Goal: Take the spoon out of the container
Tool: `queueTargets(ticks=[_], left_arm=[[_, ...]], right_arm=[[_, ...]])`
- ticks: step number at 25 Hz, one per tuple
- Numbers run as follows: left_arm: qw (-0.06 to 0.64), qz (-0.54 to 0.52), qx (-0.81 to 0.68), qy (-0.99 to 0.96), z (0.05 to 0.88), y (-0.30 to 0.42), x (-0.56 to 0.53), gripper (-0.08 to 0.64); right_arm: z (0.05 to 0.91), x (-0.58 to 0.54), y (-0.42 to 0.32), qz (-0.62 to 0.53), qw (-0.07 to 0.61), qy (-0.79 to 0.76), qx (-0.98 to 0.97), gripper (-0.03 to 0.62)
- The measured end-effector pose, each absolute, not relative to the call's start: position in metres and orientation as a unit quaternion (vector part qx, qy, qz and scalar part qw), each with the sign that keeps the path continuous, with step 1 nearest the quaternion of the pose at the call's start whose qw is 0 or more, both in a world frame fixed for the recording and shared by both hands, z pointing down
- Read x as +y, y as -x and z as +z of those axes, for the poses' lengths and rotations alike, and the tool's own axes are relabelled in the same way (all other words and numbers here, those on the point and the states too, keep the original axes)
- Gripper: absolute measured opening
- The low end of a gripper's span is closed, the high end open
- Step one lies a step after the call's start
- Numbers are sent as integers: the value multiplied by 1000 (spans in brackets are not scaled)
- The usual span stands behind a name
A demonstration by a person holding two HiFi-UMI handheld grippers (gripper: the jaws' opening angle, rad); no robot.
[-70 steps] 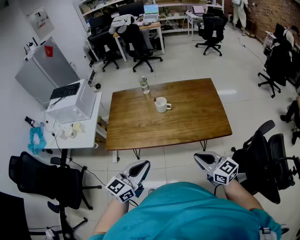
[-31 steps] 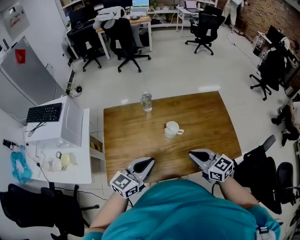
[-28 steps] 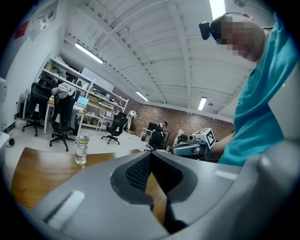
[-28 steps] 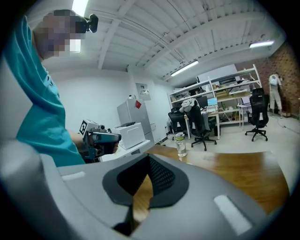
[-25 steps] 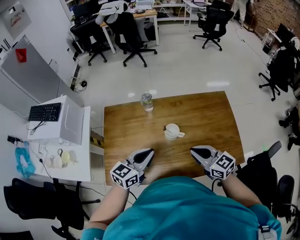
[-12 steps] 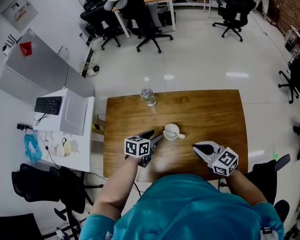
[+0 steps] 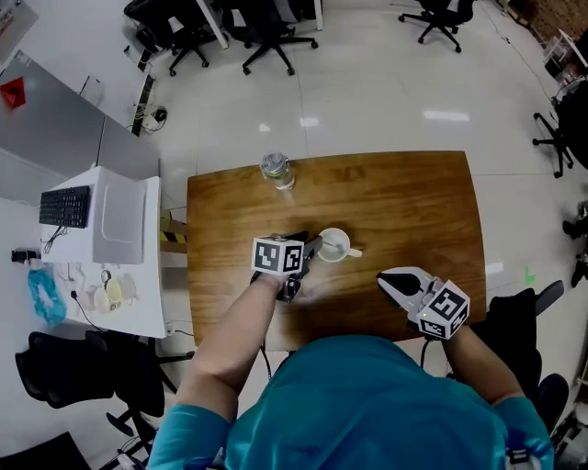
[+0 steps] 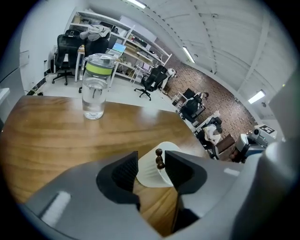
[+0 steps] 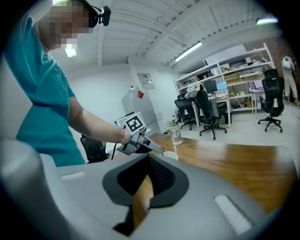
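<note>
Spoon (image 8: pixel 160 158) stood in the white cup (image 7: pixel 333 245) at the middle of the wooden table (image 7: pixel 413 202), its dark handle end above the rim. The left gripper (image 7: pixel 308 252) sat just left of the cup. Its jaws were apart and had just been closing a little, with cup and spoon between them, not gripped. The right gripper (image 7: pixel 390 280), lower right, was clenched and empty. A bottle (image 7: pixel 276 171) stood by the table's upper edge. A white desk (image 7: pixel 138 303) stood at left, and chairs (image 7: pixel 266 27) on the tiled floor (image 7: pixel 386 92) above.

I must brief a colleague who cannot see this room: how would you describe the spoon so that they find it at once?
On the brown wooden table stands one white ceramic mug, apart from the clear water bottle at the far edge. The spoon sits inside that mug; only its dark brown, beaded handle tip shows above the rim.
</note>
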State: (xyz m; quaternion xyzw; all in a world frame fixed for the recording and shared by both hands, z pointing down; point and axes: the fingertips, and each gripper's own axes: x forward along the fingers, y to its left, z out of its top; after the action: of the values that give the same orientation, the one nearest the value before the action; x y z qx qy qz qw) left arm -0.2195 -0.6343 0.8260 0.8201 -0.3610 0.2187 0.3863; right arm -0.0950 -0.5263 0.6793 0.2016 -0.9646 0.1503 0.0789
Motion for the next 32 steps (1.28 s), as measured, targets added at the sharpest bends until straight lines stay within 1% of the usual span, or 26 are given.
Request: queueTargets(ticks=[3,8,9,10,13,17,23,28,32], left_arm=[[387,225,-356,-821,825,218,-638,155],[371,244,-342,-828,829,208,-644,155],[371,245,-345,-827,830,208,-645,132],[371,246,-349,-825,832,208,-645,94],[365,259,-359,-819,835,206,-643,50],[350,256,-375,-819,824,208,-638,43],[343,164,-426,-821,747,223,-625,43],[328,86,-440,-832,668,216,-563,42],[332,-14,-429,-840,617,203,-497,43]], right_arm=[[687,-527,100,157,85,-200,-964,2],[694,-530,99,162,94,-199,-962,2],[694,-531,99,161,95,-199,-962,2],[695,-532,99,161,96,-199,-962,2],[697,-531,95,161,98,-200,-962,2],[695,-526,88,161,94,-201,-962,2],[672,-517,64,154,76,-202,-964,2],[641,-501,29,148,42,-187,-970,2],[617,-483,15,139,16,-165,-976,2]])
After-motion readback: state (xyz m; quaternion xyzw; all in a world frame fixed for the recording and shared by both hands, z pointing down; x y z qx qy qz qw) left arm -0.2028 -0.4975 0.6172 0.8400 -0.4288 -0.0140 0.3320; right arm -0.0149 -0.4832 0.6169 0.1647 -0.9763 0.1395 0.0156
